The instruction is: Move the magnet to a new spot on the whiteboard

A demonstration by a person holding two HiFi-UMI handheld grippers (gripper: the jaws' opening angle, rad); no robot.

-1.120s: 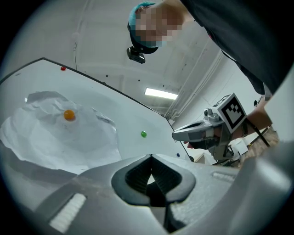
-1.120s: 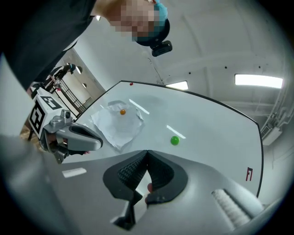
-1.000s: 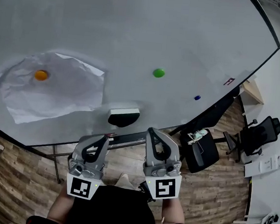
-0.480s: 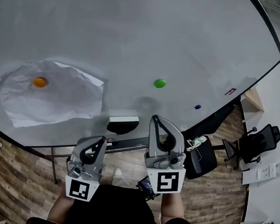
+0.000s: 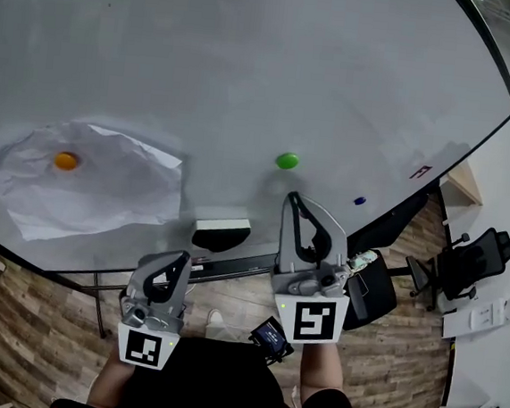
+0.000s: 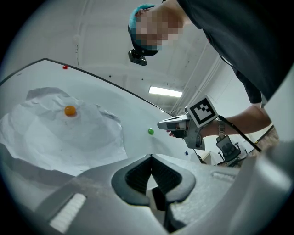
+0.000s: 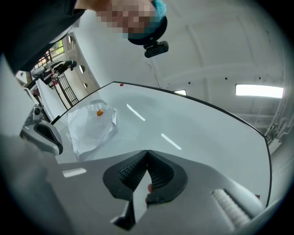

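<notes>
My left gripper point(image 5: 178, 261) and right gripper point(image 5: 297, 203) sit by the whiteboard's point(image 5: 251, 55) lower edge, jaws pressed together, empty. The green magnet point(image 5: 286, 160) sticks on the whiteboard's lower middle.

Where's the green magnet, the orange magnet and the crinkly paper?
green magnet point(image 5: 287, 160): head view, the middle of its round top.
orange magnet point(image 5: 65, 161): head view, the middle of its round top.
crinkly paper point(image 5: 122, 190): head view, a bare part right of the orange magnet.
</notes>
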